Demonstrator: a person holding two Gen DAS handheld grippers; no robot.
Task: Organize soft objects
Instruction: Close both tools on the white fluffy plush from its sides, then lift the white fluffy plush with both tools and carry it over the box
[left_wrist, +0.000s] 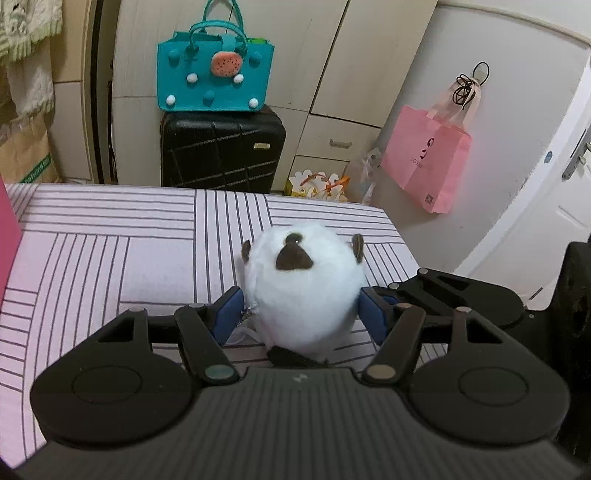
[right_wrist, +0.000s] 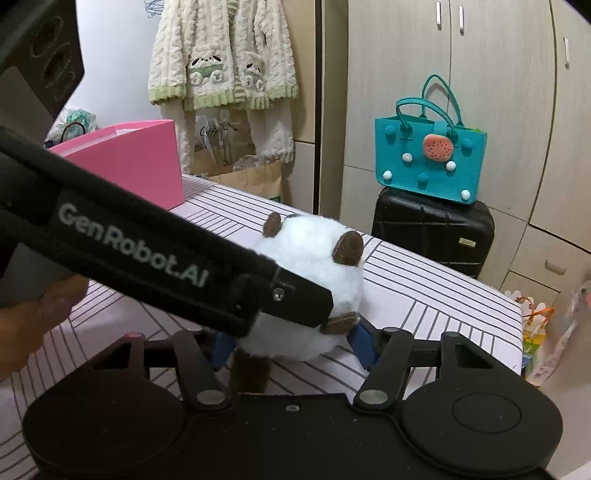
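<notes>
- The white plush toy (left_wrist: 304, 291) sits on the striped bed (left_wrist: 110, 258), near its far right corner. Its dark face patch tilts up toward your left camera and its brown ears point away from your right one.
- Your left hand-held gripper (left_wrist: 301, 310) has its blue pads (left_wrist: 229, 314) pressed against both flanks of the plush, so it looks clamped on the toy.
- Your right hand-held gripper (right_wrist: 295, 343) brackets the same plush low down, blue pads at its sides. The left tool hides the contact, so I cannot tell whether the right one is really squeezing.
- The plush lies straight ahead of both tools, between the fingers. It is nearly round, with no long axis to align to.
- The pink box (right_wrist: 140, 158) stands well off to your left on the bed. That looks like the likely destination, so the left hand is better placed for the carry.
</notes>
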